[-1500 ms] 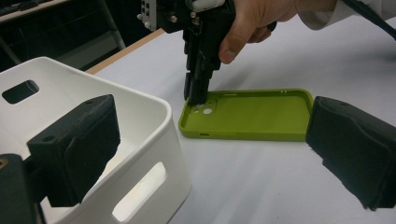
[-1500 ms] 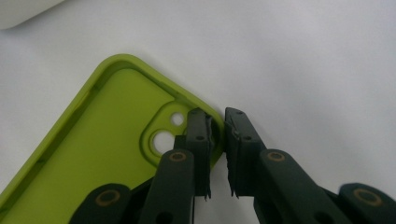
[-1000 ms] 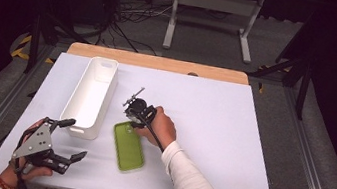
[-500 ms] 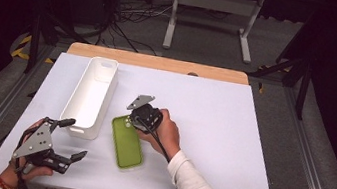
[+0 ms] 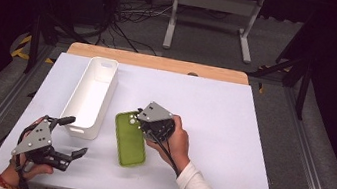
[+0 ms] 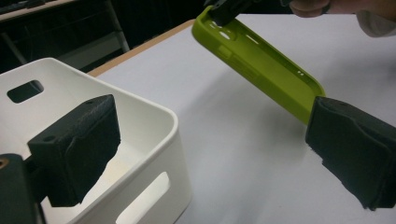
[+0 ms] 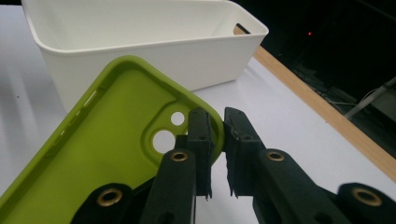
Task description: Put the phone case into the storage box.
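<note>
Since a second ago, your right gripper [image 5: 144, 123] has swung up and away from the white bin [image 5: 89, 97], and the green phone case [image 5: 130, 138] has tipped with it: the camera-hole end now rides off the table while the far end stays low near the white table top [image 5: 231, 134]. The case sits just right of the bin, apart from it, hollow side up. You're pinching it at the top corner beside the camera cutout; in the right gripper view the case's rim [image 7: 215, 128] is squeezed between your right gripper's [image 7: 219, 154] two jaws, which are pressed nearly together on that thin wall. In the left gripper view the case [image 6: 261, 60] slants from high at the back down toward the front, its lower end just behind your left gripper's jaw. Your left gripper [image 5: 68, 136] hangs near the bin's near corner, jaws spread wide, nothing between them, well apart from the case's raised end.
</note>
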Demonstrator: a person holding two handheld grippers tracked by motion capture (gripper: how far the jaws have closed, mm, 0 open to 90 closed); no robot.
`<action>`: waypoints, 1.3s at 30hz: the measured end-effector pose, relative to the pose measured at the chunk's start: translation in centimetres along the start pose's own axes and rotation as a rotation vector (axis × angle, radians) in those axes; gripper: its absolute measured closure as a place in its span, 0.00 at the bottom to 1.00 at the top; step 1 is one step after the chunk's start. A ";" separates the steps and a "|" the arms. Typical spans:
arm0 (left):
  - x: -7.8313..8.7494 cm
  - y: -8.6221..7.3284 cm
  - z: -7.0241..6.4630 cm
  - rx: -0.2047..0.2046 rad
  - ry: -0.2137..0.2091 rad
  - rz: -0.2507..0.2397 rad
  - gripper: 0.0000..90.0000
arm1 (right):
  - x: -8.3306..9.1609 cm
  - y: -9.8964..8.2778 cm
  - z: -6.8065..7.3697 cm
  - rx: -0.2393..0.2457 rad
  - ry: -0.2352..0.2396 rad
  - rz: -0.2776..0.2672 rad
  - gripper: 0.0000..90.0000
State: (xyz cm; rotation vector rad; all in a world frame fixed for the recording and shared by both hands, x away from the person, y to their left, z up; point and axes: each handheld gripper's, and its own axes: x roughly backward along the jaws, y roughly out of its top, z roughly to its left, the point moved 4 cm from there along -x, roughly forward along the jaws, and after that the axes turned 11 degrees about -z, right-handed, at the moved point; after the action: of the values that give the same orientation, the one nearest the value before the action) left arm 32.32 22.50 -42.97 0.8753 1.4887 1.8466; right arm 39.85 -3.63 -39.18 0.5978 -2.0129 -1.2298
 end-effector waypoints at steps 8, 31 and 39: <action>-0.9 1.0 0.1 0.049 0.009 -0.015 0.07 | 1.9 0.6 0.0 0.043 -0.042 -0.077 0.91; -9.1 5.2 -1.7 0.135 -0.112 0.007 0.21 | 5.2 0.9 -0.4 0.076 -0.118 -0.183 0.91; -10.4 6.1 -2.0 0.082 -0.105 -0.028 0.44 | 5.6 1.0 0.3 0.132 -0.157 -0.218 0.91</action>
State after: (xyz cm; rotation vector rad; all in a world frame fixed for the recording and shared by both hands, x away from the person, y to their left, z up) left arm 36.60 11.93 -38.51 0.9694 1.5126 1.7031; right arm 35.93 -6.90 -36.53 0.8252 -2.2193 -1.3125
